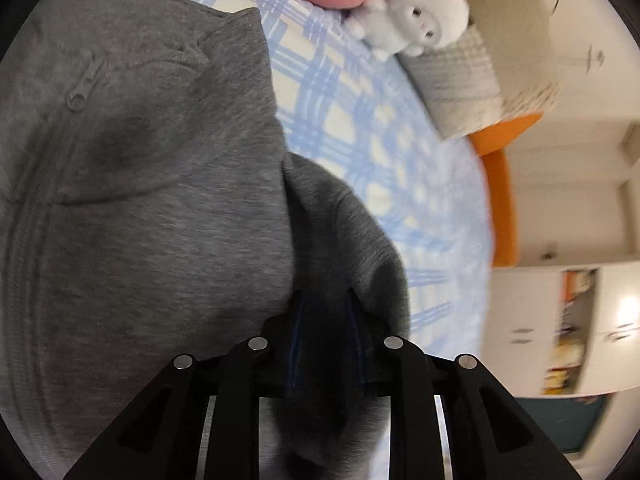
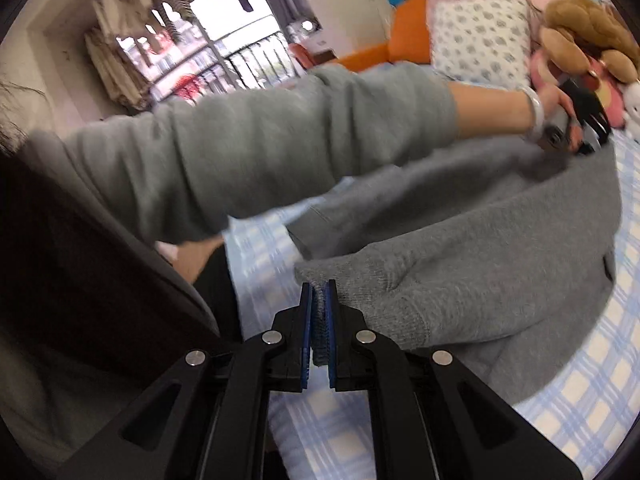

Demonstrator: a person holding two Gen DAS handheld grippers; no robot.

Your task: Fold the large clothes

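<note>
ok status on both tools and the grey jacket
Right tool shut on grey jacket cuff. Left tool open, sleeve fold between the pads. Jacket on checked sheet. Nothing in the way.

No readable text | no labels, brands, numbers or signs legible on the grey jacket [image 1: 160, 200], the checked bedsheet [image 1: 360, 140] or the plush toys [image 1: 420, 24]

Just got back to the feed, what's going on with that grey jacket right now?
A person is folding a grey zip-up jacket on a bed with a blue checked sheet, holding a gripper in each hand. The right gripper is shut on a ribbed cuff of the jacket. The left gripper has a fold of the grey fabric between its fingers, but its jaws stand slightly apart, so it looks to be letting go. Soft toys and pillows lie at the head of the bed.
</note>
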